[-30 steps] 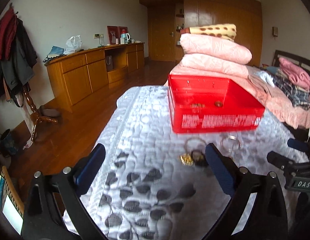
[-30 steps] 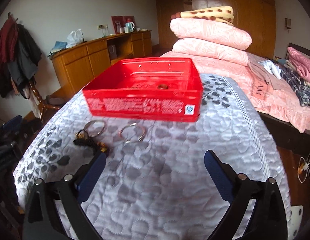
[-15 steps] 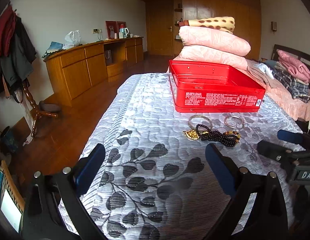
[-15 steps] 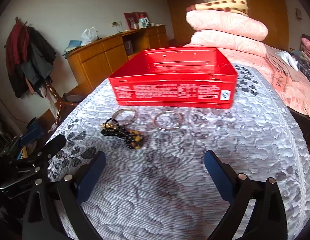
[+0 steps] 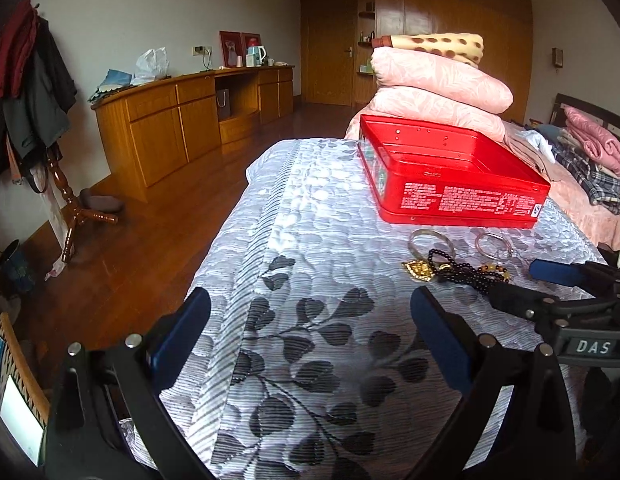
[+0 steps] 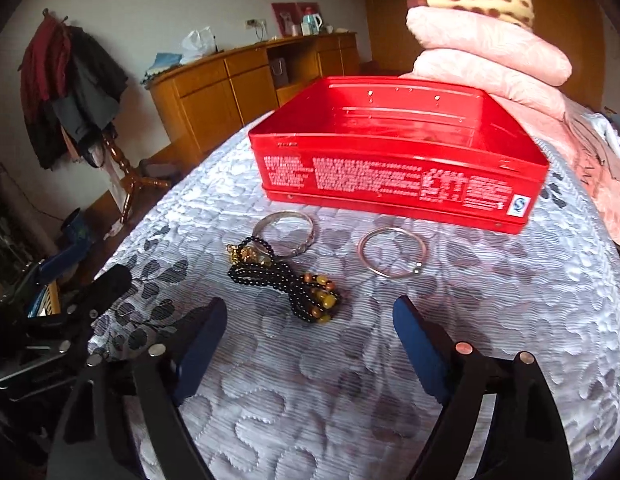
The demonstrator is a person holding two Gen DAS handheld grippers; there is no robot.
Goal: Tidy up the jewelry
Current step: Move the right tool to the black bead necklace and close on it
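Note:
A red tin box (image 6: 397, 152) stands open on the grey quilted bed; it also shows in the left wrist view (image 5: 449, 176). In front of it lie a wide silver bangle (image 6: 286, 232), a thin silver bangle (image 6: 391, 252), a black bead string with amber beads (image 6: 286, 284) and a gold pendant (image 5: 419, 270). My right gripper (image 6: 310, 344) is open and empty, low over the quilt just short of the bead string. My left gripper (image 5: 310, 340) is open and empty, left of the jewelry. The right gripper's fingers (image 5: 557, 276) reach in from the right beside the beads.
Stacked pink pillows (image 5: 437, 84) and folded clothes (image 5: 589, 160) lie behind the box. A wooden sideboard (image 5: 190, 120) and a coat stand (image 5: 38, 120) stand across the floor on the left. The bed edge (image 5: 230, 240) drops off to the left.
Both grippers have come down and closer to the quilt. The right gripper has moved in toward the bead string, which now lies just beyond its open fingers. The jewelry has not moved.

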